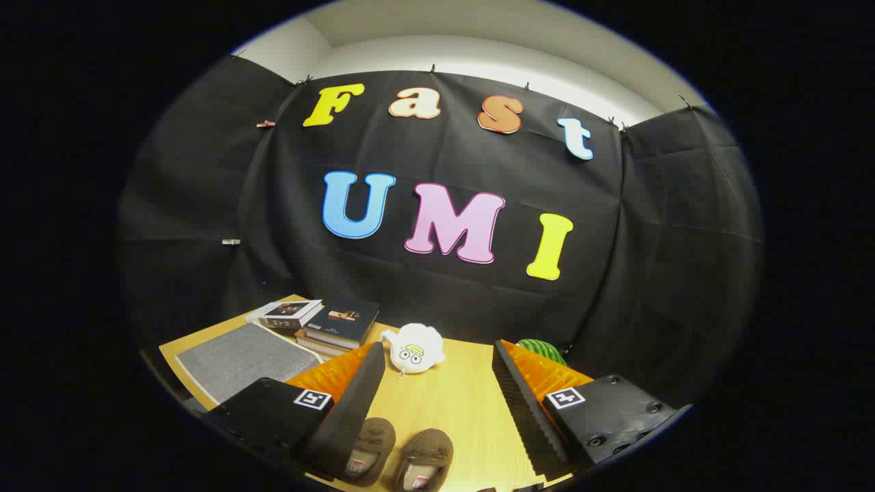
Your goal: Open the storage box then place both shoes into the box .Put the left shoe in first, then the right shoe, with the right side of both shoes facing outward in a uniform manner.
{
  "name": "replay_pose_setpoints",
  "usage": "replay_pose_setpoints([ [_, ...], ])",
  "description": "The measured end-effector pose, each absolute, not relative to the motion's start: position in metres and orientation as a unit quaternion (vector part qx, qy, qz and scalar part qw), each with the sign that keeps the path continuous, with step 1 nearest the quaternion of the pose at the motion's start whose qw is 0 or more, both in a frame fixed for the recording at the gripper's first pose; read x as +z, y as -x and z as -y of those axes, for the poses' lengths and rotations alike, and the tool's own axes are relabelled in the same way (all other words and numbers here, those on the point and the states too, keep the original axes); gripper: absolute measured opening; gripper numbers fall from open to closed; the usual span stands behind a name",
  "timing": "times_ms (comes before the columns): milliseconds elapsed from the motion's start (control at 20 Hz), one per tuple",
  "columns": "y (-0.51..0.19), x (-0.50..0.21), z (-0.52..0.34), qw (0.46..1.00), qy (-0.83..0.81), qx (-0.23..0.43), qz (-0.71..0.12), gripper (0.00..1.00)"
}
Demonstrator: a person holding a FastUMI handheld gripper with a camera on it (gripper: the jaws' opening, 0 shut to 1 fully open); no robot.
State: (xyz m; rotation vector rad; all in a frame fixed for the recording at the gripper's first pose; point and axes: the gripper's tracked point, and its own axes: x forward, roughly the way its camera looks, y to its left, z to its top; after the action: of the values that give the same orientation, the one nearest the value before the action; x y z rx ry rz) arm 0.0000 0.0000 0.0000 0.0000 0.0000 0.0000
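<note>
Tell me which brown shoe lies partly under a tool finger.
The brown shoe beside the book-side finger; the other shoe lies uncovered between the open fingers.

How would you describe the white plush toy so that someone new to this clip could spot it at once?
Start at the wooden table in front of the black cloth wall. Beyond the open gripper, near the table's far edge, sits the white plush toy, right of the stacked books and left of a green striped ball. It is the only white, rounded thing there, with a cartoon face.
</note>
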Motion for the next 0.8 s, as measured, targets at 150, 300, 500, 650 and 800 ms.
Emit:
replay_pose_setpoints([
  [150,0.0010,0.0043,0.0006,1.000,-0.016,0.003,0.010,0.98],
  [300,-0.0004,0.0021,0.0025,1.000,-0.014,-0.003,0.010,0.97],
  [500,-0.0022,0.0015,0.0045,1.000,-0.017,0.000,0.009,0.98],
  [650,-0.0020,0.0016,0.0045,1.000,-0.012,0.002,0.009,0.97],
  [800,-0.0037,0.0005,-0.0003,1.000,-0.014,0.009,0.008,0.98],
])
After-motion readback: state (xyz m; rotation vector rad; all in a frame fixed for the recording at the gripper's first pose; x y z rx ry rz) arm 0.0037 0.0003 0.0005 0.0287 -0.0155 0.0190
